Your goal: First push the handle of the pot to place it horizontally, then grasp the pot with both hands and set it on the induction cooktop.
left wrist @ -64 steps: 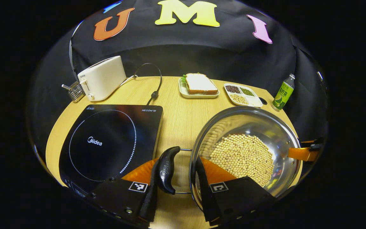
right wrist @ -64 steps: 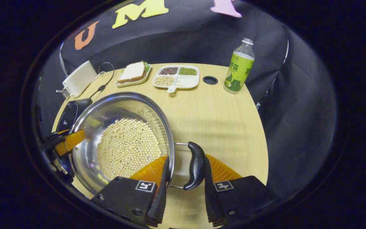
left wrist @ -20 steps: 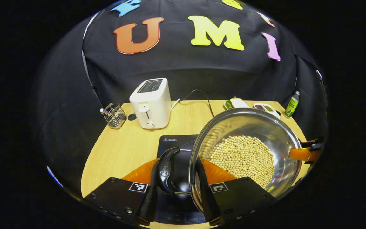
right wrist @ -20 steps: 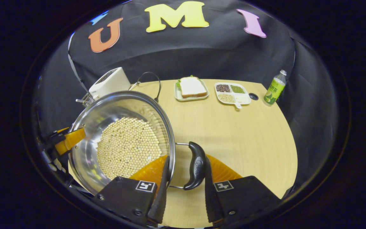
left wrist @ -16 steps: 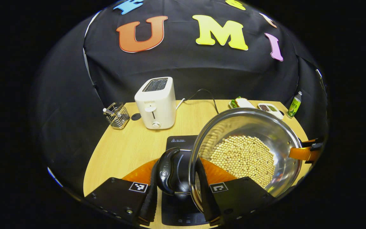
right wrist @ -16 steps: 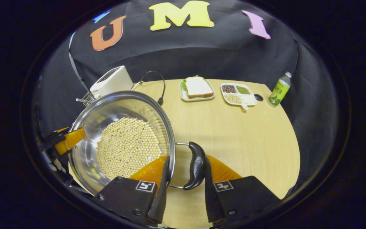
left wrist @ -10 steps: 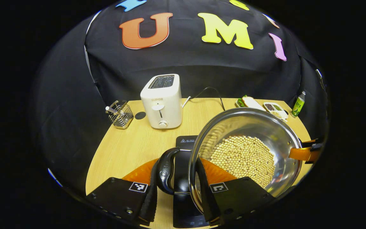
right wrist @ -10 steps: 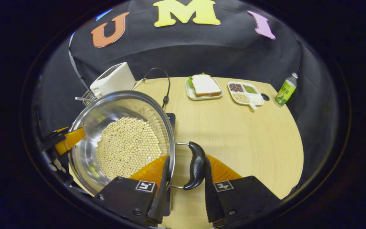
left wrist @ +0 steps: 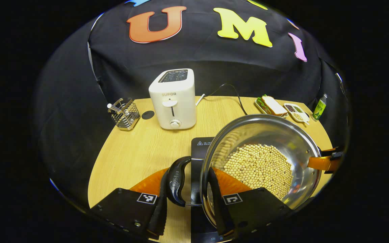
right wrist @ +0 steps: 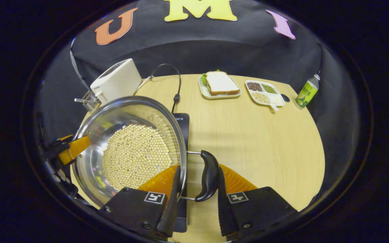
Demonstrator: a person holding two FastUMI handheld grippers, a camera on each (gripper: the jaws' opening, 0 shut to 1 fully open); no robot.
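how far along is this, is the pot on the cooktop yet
Done: both black side handles lie level, the left gripper clamping one, the right gripper the other. In hand: the steel pot of soybeans sits over the black induction cooktop. Left: releasing; whether the pot already rests on it is hidden.

A light wooden table (left wrist: 137,152) stands before black cloth walls (left wrist: 214,67).
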